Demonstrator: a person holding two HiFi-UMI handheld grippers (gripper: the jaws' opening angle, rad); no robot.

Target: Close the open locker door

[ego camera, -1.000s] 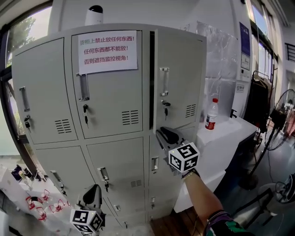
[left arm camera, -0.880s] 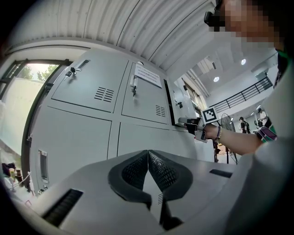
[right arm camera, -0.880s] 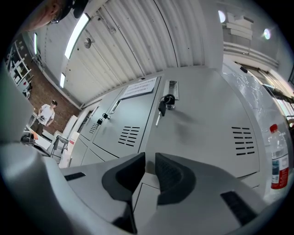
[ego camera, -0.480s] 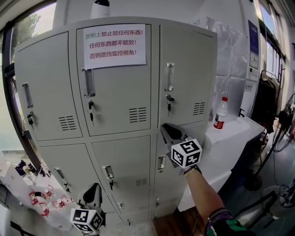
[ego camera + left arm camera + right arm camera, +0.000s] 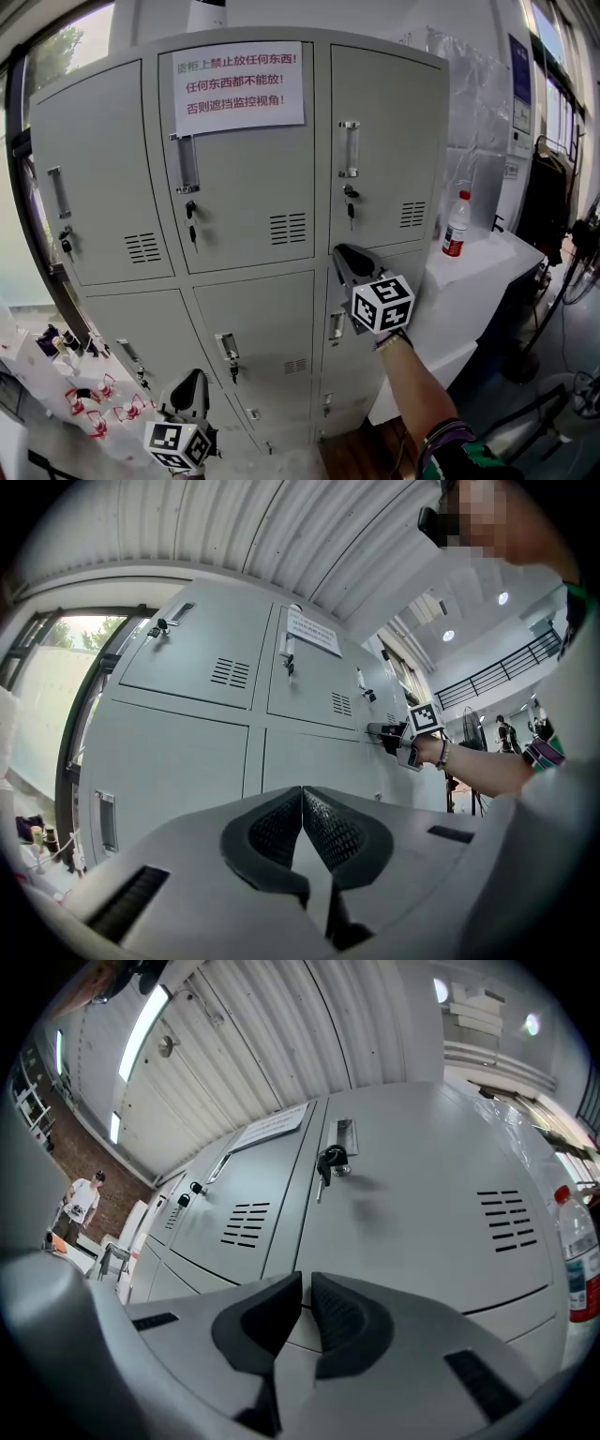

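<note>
My right gripper [image 5: 345, 255] is up at the bottom edge of the top-right locker door [image 5: 389, 112], its jaws aimed at the seam between that door and the one below. The jaws have just been closing and now stand all but together, with only a thin slit left and nothing between them. The door sits flush with the cabinet front. Its handle [image 5: 349, 148] and dangling key [image 5: 350, 201] are just above my jaws. I can't tell whether the jaw tips actually touch the metal, because from the head view they are a dark shape against the grey.

My left gripper [image 5: 191, 379] hangs low by the bottom lockers, well apart from that door. Its jaws are pressed together and empty, and its marker cube is clipped by the frame's lower edge.

A paper notice [image 5: 242, 86] covers the top of the middle door. To the right, a bottle [image 5: 457, 225] stands on a white surface [image 5: 473, 277].
</note>
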